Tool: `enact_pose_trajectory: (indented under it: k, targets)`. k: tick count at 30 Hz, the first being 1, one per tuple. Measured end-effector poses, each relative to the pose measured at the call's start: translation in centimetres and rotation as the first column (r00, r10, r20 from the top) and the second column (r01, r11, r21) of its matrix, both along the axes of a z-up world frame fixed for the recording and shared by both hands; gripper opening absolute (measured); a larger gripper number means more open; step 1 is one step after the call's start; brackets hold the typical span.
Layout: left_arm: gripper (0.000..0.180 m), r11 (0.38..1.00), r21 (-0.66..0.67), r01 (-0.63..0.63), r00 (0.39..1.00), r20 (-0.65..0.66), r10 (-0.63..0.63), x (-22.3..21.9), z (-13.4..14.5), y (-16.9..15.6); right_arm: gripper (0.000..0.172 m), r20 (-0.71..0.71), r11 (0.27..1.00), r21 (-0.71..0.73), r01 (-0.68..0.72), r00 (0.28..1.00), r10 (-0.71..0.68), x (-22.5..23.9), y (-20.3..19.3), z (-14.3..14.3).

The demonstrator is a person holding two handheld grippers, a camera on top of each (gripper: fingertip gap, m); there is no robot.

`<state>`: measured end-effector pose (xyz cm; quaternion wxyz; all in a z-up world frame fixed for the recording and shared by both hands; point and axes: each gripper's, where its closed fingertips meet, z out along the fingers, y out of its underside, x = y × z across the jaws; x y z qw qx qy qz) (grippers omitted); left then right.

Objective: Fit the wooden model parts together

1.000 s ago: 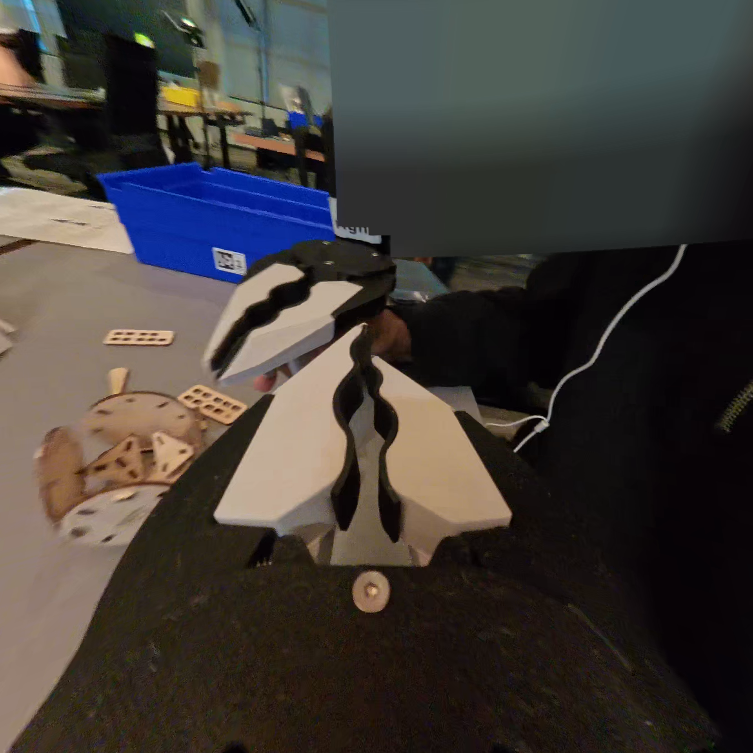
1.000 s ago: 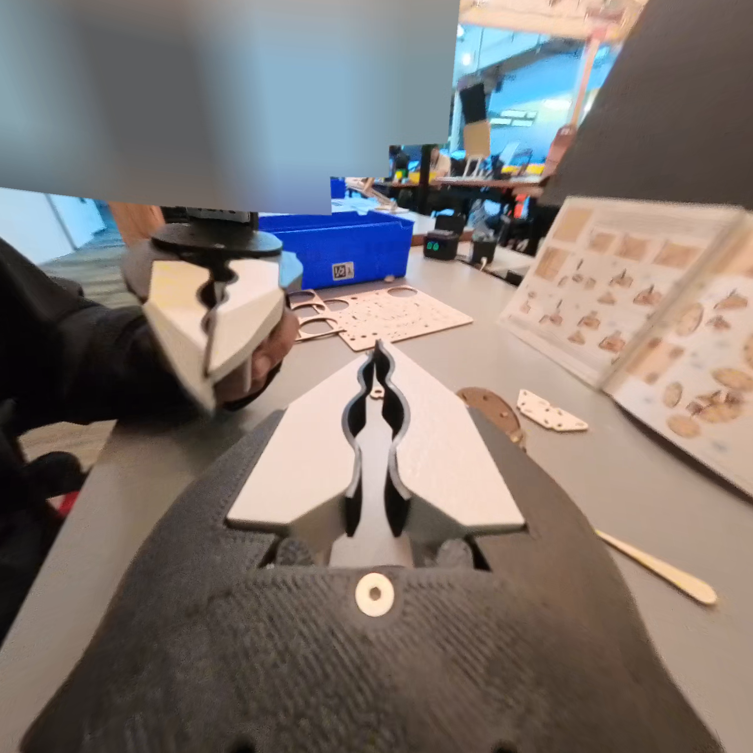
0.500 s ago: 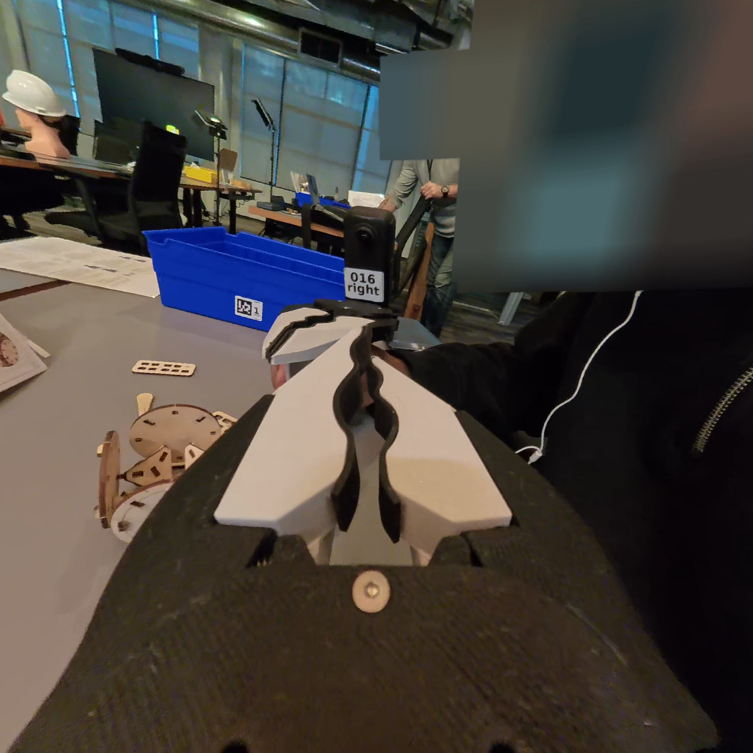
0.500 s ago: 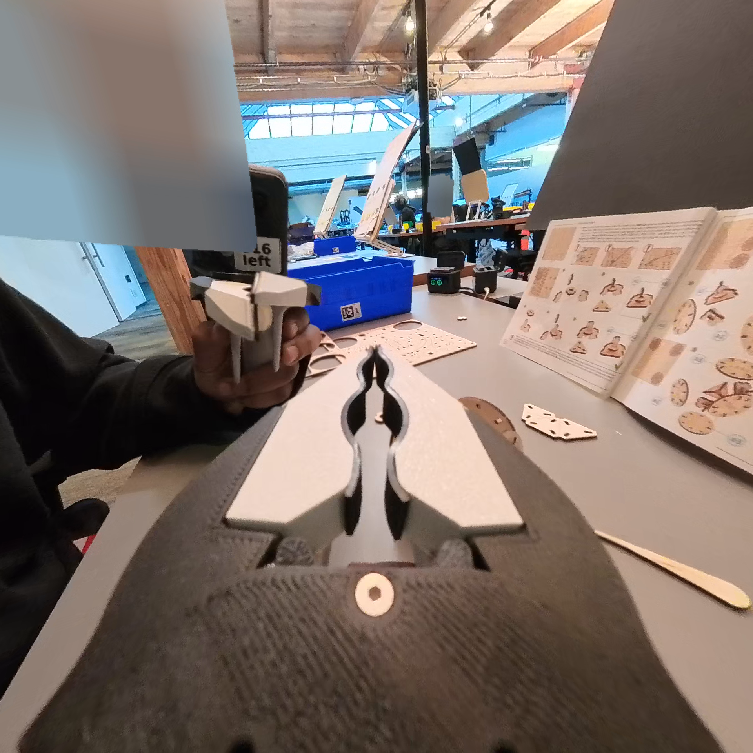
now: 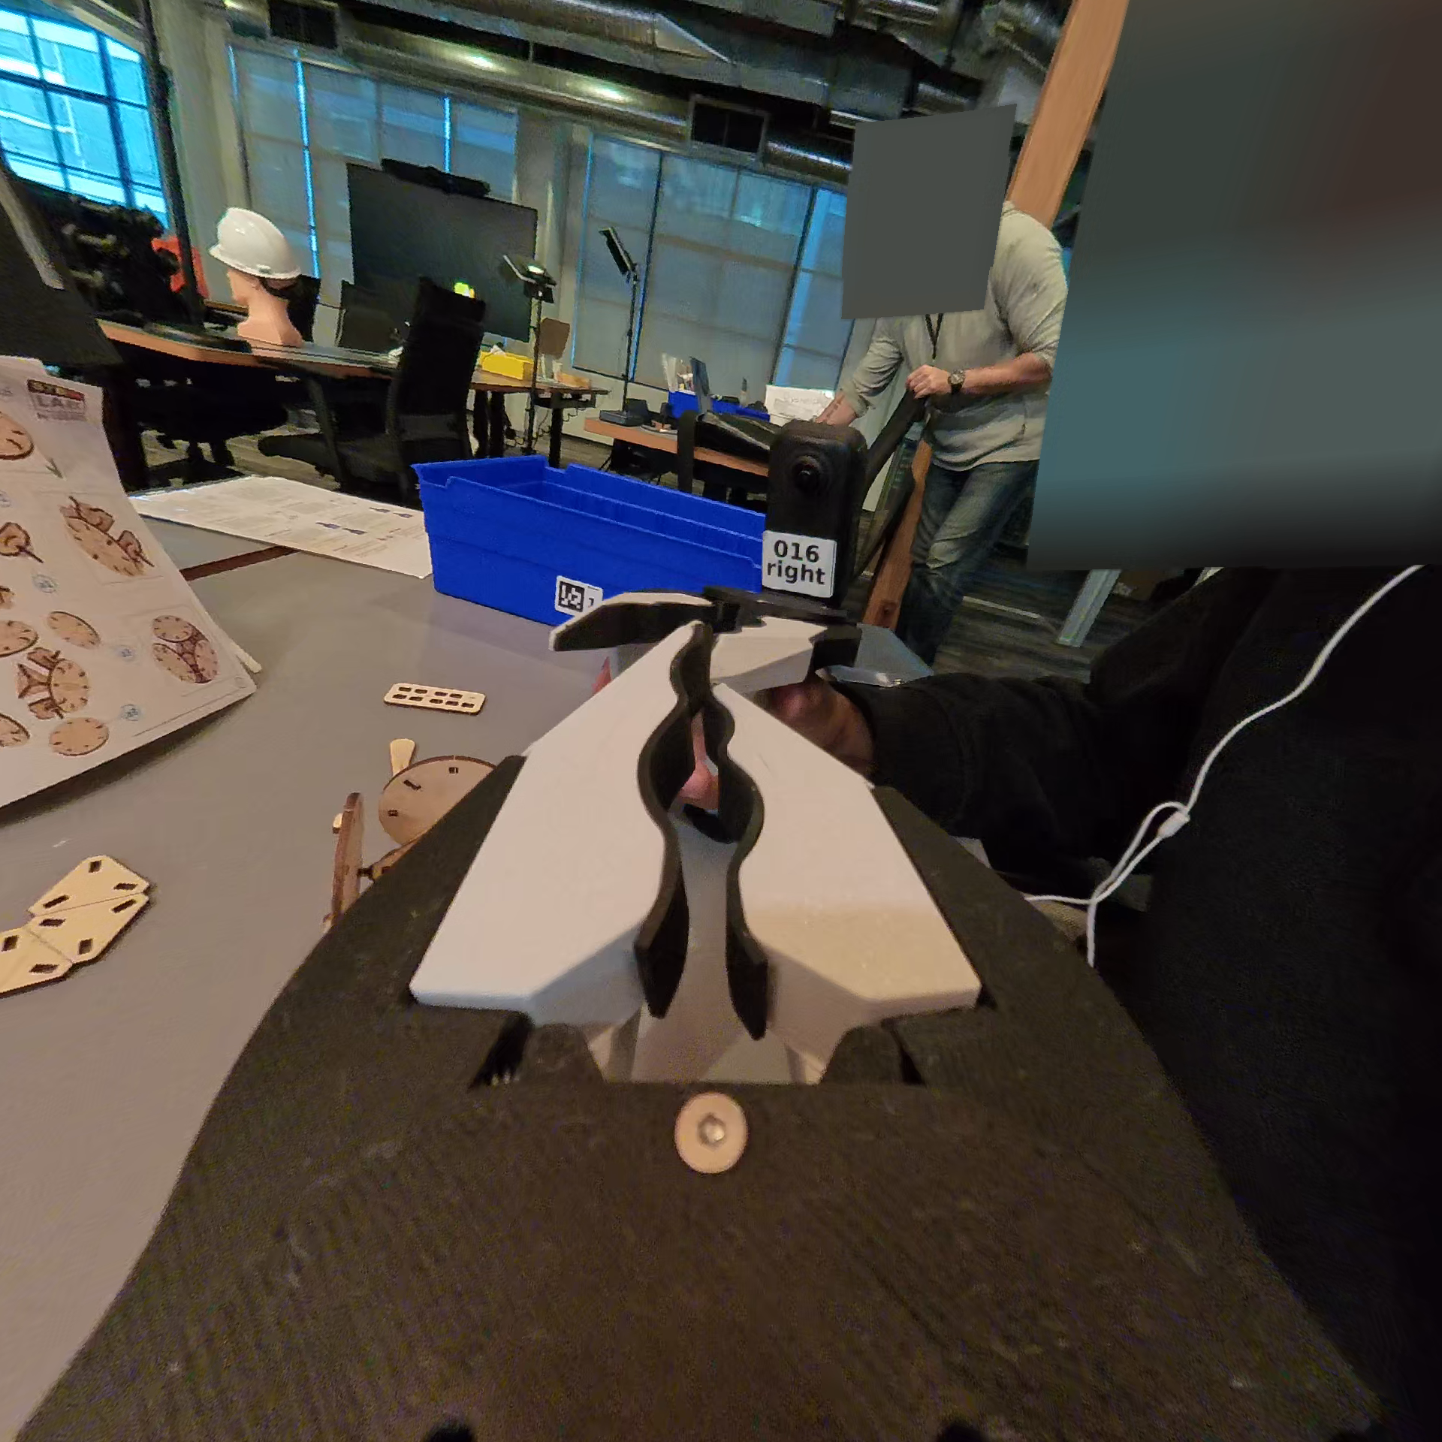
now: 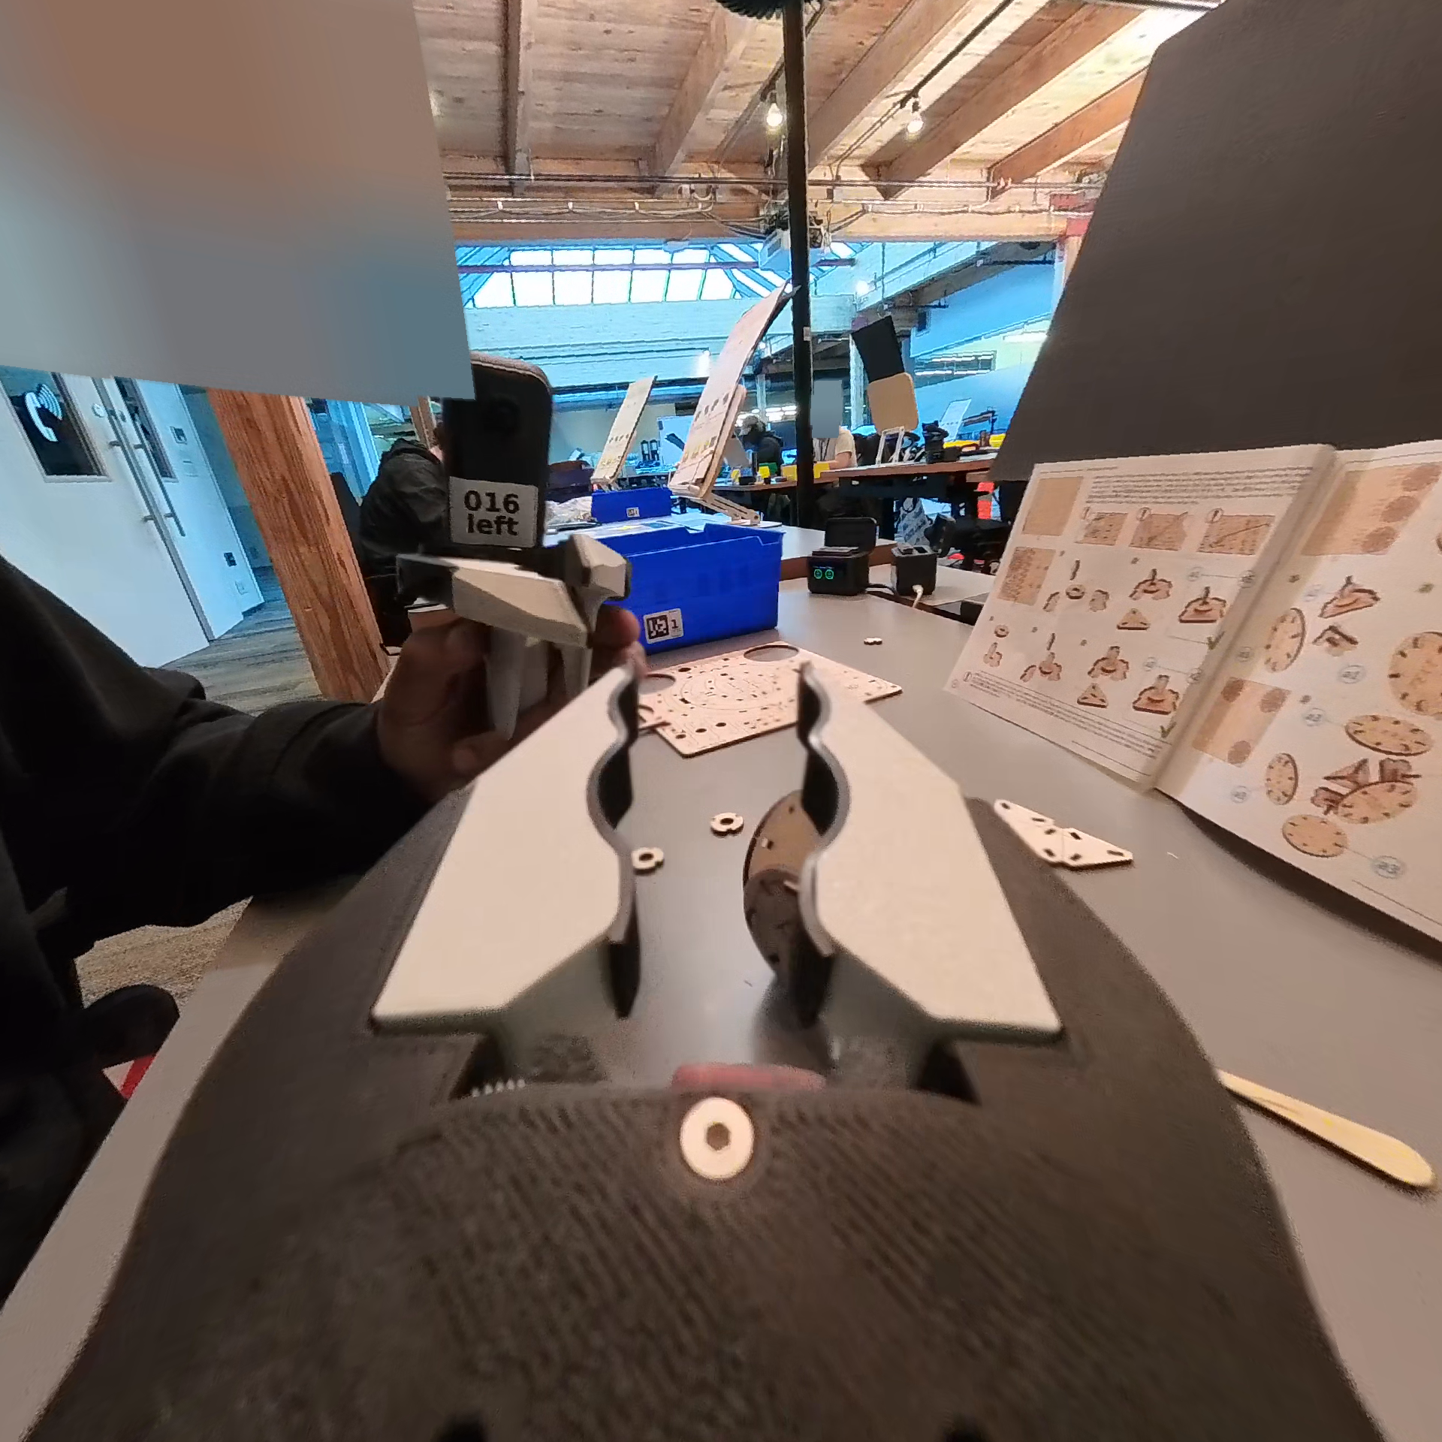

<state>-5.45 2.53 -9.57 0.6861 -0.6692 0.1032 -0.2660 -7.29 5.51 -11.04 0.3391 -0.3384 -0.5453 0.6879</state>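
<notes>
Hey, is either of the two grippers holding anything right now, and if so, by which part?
No. The left gripper is shut with nothing between its fingers. The right gripper is open over the grey table, its fingers apart and gripping nothing.

My gripper fingers [image 6: 538, 843] are pale grey with black pads. Worktop [image 6: 1092, 975] grey. Bin [image 6: 702, 577] at its far edge blue. Plywood parts sheet [image 6: 749, 702] tan, hole-patterned.

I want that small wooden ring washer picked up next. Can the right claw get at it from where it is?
Probably yes: the right claw stands open above the table, and the washer lies flat between its fingers' lines; only the upright wooden disc stands close beside.
</notes>
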Motion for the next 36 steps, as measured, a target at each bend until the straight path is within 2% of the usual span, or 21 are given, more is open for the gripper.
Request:
enact_pose_trajectory:
  k: [2,5,7,10,13,15,18,21,25,29,34,35,36]
  targets:
    - [0.000,1.000,-0.016,-0.007,1.000,-0.018,0.006,0.1,-0.4,0.3,0.041,0.003,1.000,0.018,-0.002,1.000,0.002,0.0,-0.1,-0.1]
    - [0.000,0.998,-0.049,-0.037,0.998,-0.048,0.034,0.3,-0.9,0.6,0.025,-0.021,0.999,0.046,0.018,1.000,-0.017,0.2,0.2,0.0]
    - [0.000,0.991,-0.048,-0.129,0.987,-0.104,0.123,-0.5,-1.1,1.0,0.025,-0.014,0.999,0.043,0.015,1.000,-0.014,0.2,0.2,0.0]
    - [0.000,0.985,-0.072,-0.156,0.975,-0.171,0.142,-0.2,-2.0,1.5,0.028,-0.005,0.999,0.050,0.007,1.000,-0.007,0.1,0.0,-0.2]
    - [0.000,0.968,-0.146,-0.205,0.967,-0.181,0.177,-0.7,-3.4,2.4,0.028,-0.015,0.997,0.071,-0.006,1.000,0.007,0.3,-0.5,-0.3]
    - [0.000,0.958,-0.141,-0.248,0.958,-0.180,0.221,-1.2,-3.4,2.7,0.029,-0.020,0.997,0.075,-0.016,1.000,0.017,0.4,-0.7,-0.3]
    - [0.000,0.954,-0.129,-0.270,0.959,-0.127,0.254,-1.7,-3.0,2.9,0.028,-0.022,0.997,0.081,0.001,1.000,0.001,0.3,-0.5,-0.3]
    - [0.000,0.936,-0.215,-0.280,0.960,-0.077,0.269,-2.1,-4.2,3.7,0.027,-0.023,0.997,0.070,0.014,1.000,-0.012,0.2,-0.1,-0.2]
    - [0.000,0.947,-0.238,-0.215,0.976,-0.032,0.213,-1.3,-4.3,3.6,0.026,-0.027,0.997,0.069,0.028,0.999,-0.026,0.1,0.2,-0.2]
    - [0.000,0.979,-0.194,-0.068,0.998,-0.006,0.068,0.3,-3.4,2.5,0.024,-0.031,0.997,0.077,0.029,0.999,-0.026,0.1,0.1,-0.2]
    - [0.000,0.982,-0.172,-0.080,0.993,0.075,0.094,-0.9,-2.2,1.9,0.022,-0.040,0.996,0.074,0.044,0.998,-0.042,0.1,0.4,-0.1]
    - [0.062,0.981,-0.185,-0.062,0.995,0.059,0.074,-0.7,-2.3,1.6,0.021,-0.043,0.996,0.072,0.051,0.998,-0.048,0.1,0.5,0.0]
    - [0.046,0.977,-0.206,-0.060,0.996,0.048,0.071,-0.6,-2.6,1.6,0.021,-0.043,0.996,0.071,0.053,0.998,-0.050,0.1,0.5,0.0]
